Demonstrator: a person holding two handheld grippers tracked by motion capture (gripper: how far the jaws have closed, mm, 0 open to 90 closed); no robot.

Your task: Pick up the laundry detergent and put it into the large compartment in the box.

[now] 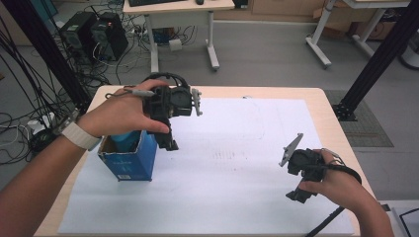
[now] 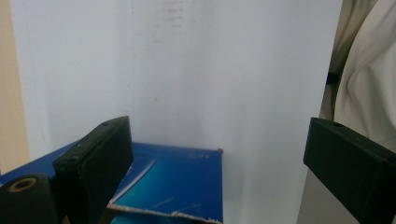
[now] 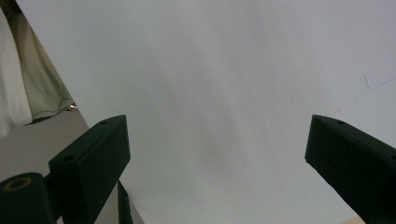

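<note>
An open blue carton box (image 1: pixel 127 159) stands on the white sheet (image 1: pixel 232 163) at the table's left, with a light blue thing (image 1: pixel 123 140) sticking up inside it. My left gripper (image 1: pixel 167 140) hangs just above and to the right of the box's top edge. In the left gripper view its jaws stand wide apart around nothing, and the blue box (image 2: pixel 173 184) lies below between them, nearer the left jaw. My right gripper (image 1: pixel 299 193) is low at the table's right front, open, with bare white sheet (image 3: pixel 224 93) between its jaws.
The wooden table (image 1: pixel 331 106) has its edges close around the white sheet. Behind it on the floor are a white desk (image 1: pixel 180 19), computer towers (image 1: pixel 94 32) with tangled cables, and black frame posts (image 1: pixel 380 54) at both sides.
</note>
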